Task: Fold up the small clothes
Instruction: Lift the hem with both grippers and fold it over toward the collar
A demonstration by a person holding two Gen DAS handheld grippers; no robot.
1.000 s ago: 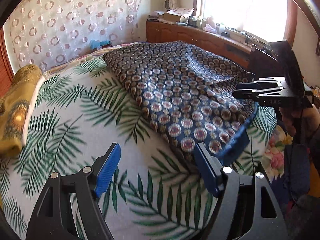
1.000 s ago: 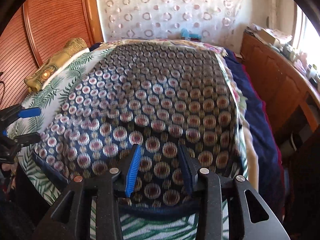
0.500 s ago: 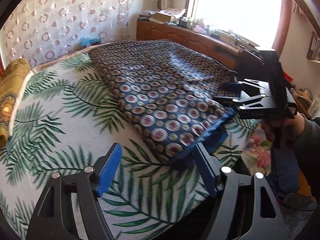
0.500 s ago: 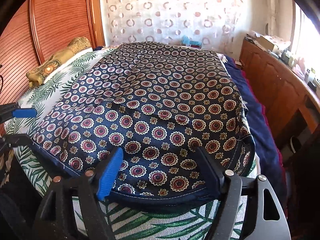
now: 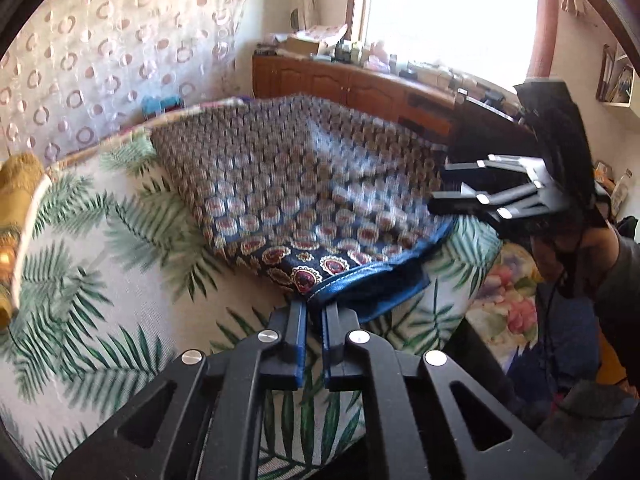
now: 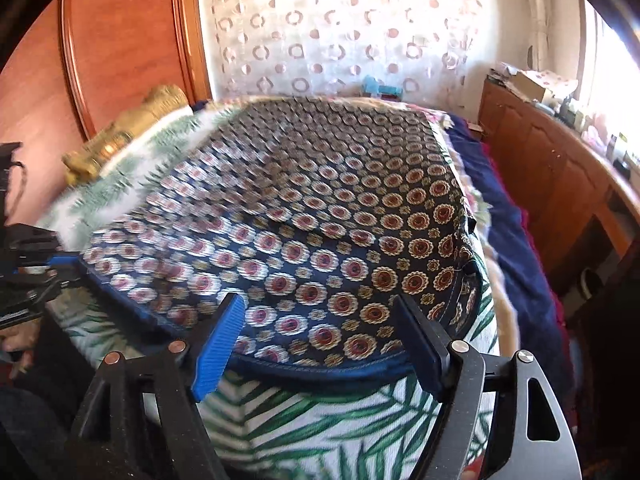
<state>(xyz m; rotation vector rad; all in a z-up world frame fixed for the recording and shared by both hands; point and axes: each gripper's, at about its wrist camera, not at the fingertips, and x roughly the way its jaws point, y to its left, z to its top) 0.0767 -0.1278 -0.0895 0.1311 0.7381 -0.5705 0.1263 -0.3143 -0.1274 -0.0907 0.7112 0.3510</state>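
Navy medallion-print garment (image 6: pixel 320 216) spread on the bed

The garment is dark blue with rows of red-and-gold round medallions and a plain blue hem band. It lies mostly flat over the palm-leaf bedspread (image 6: pixel 304 420), with its hemmed near edge at the bed's front and one hem corner lifted and bunched.

- My left wrist view sits low and close at the near corner of the patterned garment (image 5: pixel 304 200), facing across the bed (image 5: pixel 100 280) toward the window (image 5: pixel 448 20).
- My right wrist view looks from the near hem toward the curtain (image 6: pixel 340 32).
- Both share garment, bed, curtain.
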